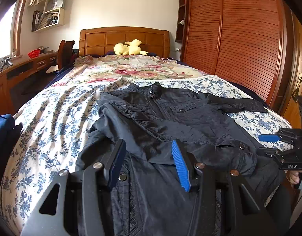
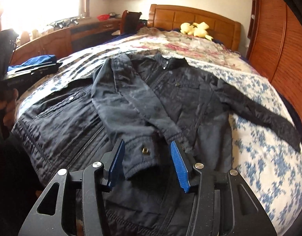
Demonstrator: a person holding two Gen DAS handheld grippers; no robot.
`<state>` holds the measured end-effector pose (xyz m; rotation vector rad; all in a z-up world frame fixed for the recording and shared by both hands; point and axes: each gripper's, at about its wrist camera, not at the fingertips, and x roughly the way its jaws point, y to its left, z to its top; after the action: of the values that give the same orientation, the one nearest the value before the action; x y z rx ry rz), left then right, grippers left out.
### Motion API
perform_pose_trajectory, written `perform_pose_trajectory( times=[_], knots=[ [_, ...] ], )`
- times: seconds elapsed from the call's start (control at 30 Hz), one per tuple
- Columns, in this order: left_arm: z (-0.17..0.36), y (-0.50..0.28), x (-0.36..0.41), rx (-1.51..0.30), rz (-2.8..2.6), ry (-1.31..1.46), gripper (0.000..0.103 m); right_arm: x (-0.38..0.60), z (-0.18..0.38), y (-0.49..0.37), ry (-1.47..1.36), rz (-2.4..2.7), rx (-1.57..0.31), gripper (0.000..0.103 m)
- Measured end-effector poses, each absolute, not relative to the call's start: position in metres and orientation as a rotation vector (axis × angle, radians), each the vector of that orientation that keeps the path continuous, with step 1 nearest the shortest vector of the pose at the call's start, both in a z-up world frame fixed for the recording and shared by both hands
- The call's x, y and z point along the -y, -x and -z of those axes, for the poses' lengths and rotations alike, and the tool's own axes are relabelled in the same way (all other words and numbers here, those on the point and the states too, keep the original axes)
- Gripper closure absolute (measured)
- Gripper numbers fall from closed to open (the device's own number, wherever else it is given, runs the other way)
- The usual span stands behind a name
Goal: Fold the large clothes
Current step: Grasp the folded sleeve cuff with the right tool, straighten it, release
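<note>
Right wrist view is showing the jacket lying front-up across the foot of the bed, one sleeve folded over its chest, the other sleeve lying out sideways from the collar. Right gripper is standing about half open, its cuff lying loose between the pads, unpressed. Left gripper is hovering half open over the jacket, holding nothing. Judgement: the outstretched sleeve is needing the matching fold, taken at the cuff and laid flat. Lettering on the right gripper's body is too blurred to read with confidence.

Both tongs agape, empty.
</note>
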<state>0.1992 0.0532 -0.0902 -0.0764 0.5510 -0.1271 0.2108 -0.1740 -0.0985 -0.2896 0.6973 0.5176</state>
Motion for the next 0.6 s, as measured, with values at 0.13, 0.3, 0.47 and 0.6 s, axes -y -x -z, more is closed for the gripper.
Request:
perform_pose_trajectory(
  times=[0.13, 0.3, 0.47, 0.6],
  knots=[
    [0.091, -0.204, -0.043, -0.556, 0.139, 0.068, 0.055, 0.165, 0.102, -0.23, 0.278, -0.529, -0.708, 0.054],
    [0.092, -0.21, -0.033, -0.56, 0.157, 0.066, 0.055, 0.157, 0.128, -0.258, 0.282, -0.528, -0.779, 0.054],
    [0.093, -0.216, -0.024, -0.564, 0.172, 0.069, 0.055, 0.16, 0.168, -0.28, 0.271, -0.522, -0.895, 0.053],
    [0.095, -0.22, -0.014, -0.569, 0.181, 0.054, 0.055, 0.16, 0.172, -0.278, 0.287, -0.516, -0.886, 0.053]
  ],
)
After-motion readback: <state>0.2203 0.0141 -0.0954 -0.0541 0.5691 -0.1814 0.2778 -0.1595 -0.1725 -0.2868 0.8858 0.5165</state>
